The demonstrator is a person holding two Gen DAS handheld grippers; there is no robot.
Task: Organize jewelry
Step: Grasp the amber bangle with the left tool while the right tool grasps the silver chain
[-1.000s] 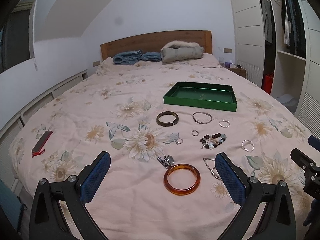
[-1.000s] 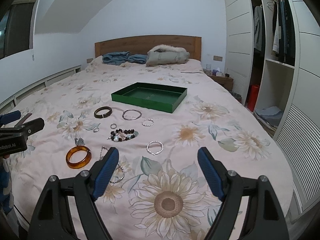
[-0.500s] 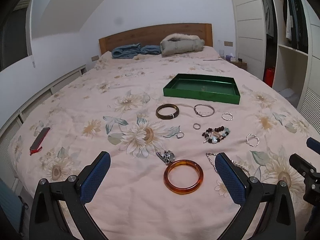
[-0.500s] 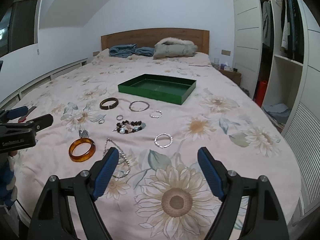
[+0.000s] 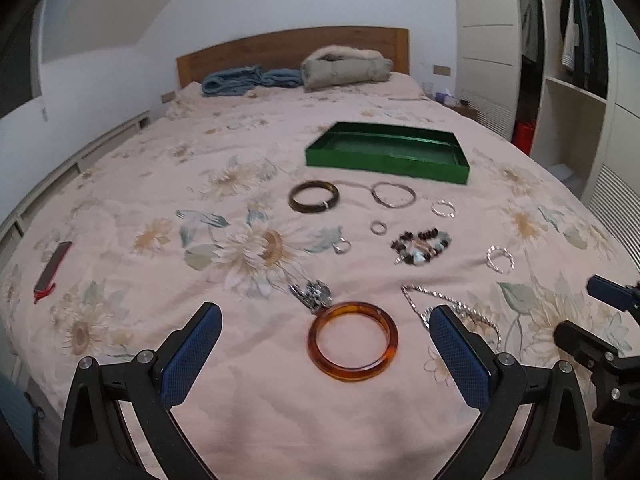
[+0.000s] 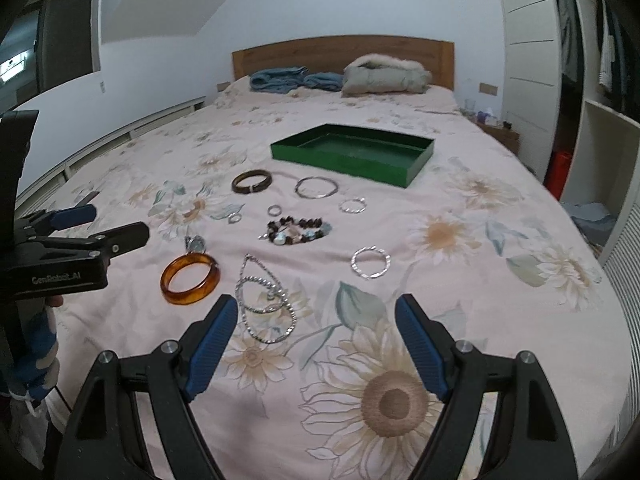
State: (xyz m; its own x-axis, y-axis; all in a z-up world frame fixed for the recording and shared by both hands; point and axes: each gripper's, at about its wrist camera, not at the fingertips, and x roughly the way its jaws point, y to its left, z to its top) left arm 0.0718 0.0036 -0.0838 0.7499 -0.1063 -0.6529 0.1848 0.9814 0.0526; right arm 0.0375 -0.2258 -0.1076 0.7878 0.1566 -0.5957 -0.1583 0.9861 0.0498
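Note:
Jewelry lies spread on the floral bedspread in front of an empty green tray. My left gripper is open, low over the near bed edge, with an amber bangle lying between its fingers. My right gripper is open too; a silver chain necklace lies just left of its gap. Farther off lie a dark bangle, a thin silver bangle, a beaded bracelet, small rings, a twisted silver bracelet and a silver pendant.
A red and black flat object lies near the bed's left edge. Folded blue cloth and a grey padded bundle sit by the wooden headboard. An open wardrobe stands to the right. A person's hand holds the left gripper.
Both grippers have moved forward and lower toward the bed. The amber bangle now sits nearer the left gripper's gap, and the chain necklace nearer the right one. Nothing was grasped.

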